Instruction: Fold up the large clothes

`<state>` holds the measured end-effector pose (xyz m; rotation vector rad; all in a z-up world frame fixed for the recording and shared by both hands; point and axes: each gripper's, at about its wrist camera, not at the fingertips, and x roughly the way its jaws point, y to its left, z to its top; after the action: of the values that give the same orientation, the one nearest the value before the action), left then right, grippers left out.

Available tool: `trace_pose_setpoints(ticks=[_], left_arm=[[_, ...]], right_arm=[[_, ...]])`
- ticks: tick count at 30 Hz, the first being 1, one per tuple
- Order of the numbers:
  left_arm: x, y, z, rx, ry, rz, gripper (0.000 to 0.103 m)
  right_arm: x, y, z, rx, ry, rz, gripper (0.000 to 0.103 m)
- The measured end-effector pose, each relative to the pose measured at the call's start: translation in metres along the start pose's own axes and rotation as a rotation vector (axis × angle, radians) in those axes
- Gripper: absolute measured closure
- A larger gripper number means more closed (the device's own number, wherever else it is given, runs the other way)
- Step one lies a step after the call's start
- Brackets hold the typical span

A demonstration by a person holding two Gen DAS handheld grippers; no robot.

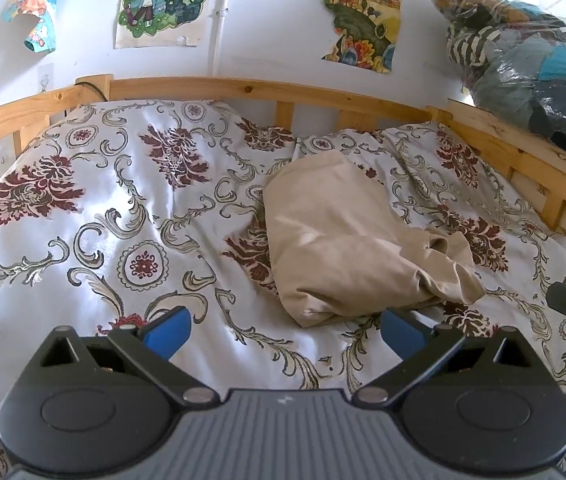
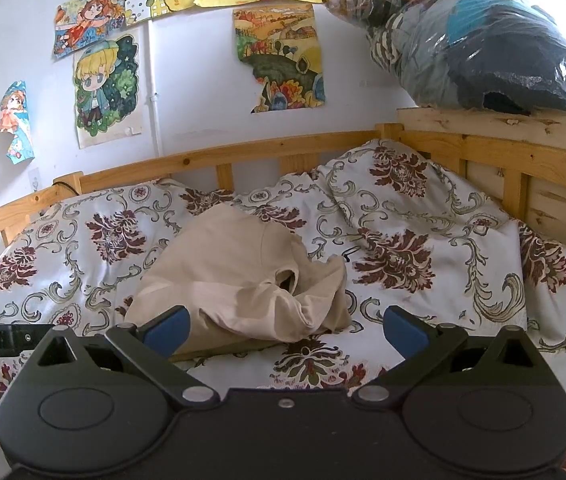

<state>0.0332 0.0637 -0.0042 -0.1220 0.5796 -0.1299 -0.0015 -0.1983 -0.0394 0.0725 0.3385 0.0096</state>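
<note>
Beige garment (image 1: 343,240), crumpled in a loose heap near the middle of a bed, on a white bedspread (image 1: 103,208) patterned with dark red flowers. Left gripper (image 1: 285,332) low in front of the heap, blue fingers (image 1: 167,332) spread wide, holding nothing. Right gripper (image 2: 285,332) likewise spread and empty, heap just beyond. Wooden rail (image 2: 243,152) behind; bagged clothes (image 2: 483,40) upper right.

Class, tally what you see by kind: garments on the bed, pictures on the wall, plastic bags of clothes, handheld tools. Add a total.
Beige garment: 1
Wall pictures: 5
Plastic bag of clothes: 1
Tools: 2, left tool, right tool
Total: 9
</note>
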Motion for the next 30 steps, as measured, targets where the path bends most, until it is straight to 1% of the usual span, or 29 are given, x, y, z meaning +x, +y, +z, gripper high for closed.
trace_pose_setpoints(ticks=[18,30], left_arm=[[0.0006,0.0021,-0.0011,-0.004,-0.002,0.004,0.001],[-0.0005,-0.0014,-0.0028,0.021,-0.007,0.005,0.001]], right_arm=[[0.0009,0.0005,-0.0029,-0.001,0.013,-0.003,0.001],[0.0031,0.0014,-0.0041,0.004,0.022,0.004,0.001]])
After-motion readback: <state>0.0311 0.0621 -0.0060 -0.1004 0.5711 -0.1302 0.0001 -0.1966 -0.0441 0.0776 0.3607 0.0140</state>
